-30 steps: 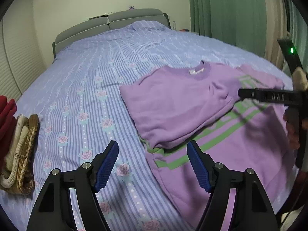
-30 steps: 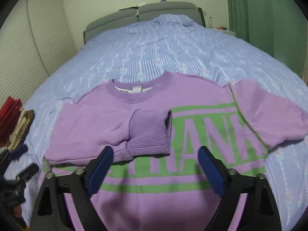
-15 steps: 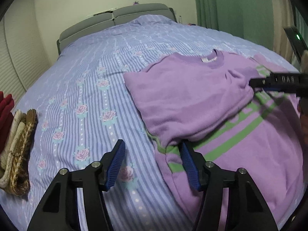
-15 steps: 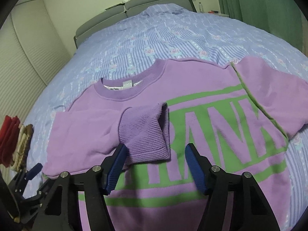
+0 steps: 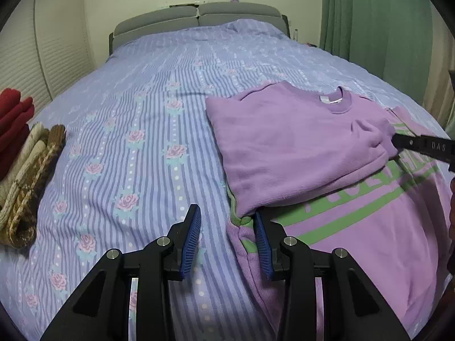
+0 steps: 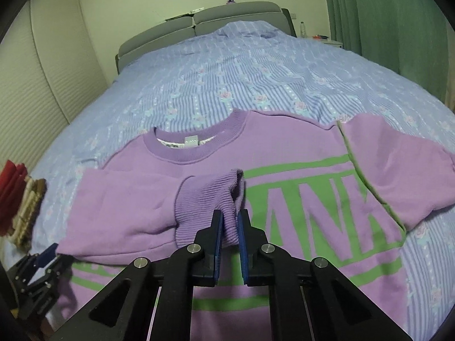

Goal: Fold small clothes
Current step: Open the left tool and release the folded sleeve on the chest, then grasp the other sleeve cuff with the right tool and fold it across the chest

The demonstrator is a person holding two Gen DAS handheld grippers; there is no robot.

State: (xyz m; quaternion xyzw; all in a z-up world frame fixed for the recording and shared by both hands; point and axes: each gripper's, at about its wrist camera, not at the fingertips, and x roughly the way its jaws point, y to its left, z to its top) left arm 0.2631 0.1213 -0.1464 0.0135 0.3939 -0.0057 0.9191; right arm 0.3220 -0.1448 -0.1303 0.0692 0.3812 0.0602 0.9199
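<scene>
A purple sweatshirt [image 6: 284, 153] with green lettering lies face up on the bed; it also shows in the left wrist view [image 5: 298, 147]. Its left sleeve is folded across the chest. My right gripper [image 6: 229, 227] is shut on the ribbed cuff [image 6: 207, 201] of that sleeve. My left gripper [image 5: 226, 236] is partly open, its jaws on either side of the sweatshirt's left side edge [image 5: 241, 221], where the folded sleeve's corner lies. The right sleeve [image 6: 398, 170] lies spread out.
The bed has a blue striped floral cover [image 5: 142, 119] and a grey headboard [image 5: 196, 17]. Folded red [image 5: 14, 122] and beige knit [image 5: 28, 170] clothes are stacked at the left edge. Green curtains [image 5: 378, 20] hang on the right.
My right gripper moved forward and closed on the sleeve cuff. My left gripper moved to the sweatshirt's side edge and its jaws narrowed.
</scene>
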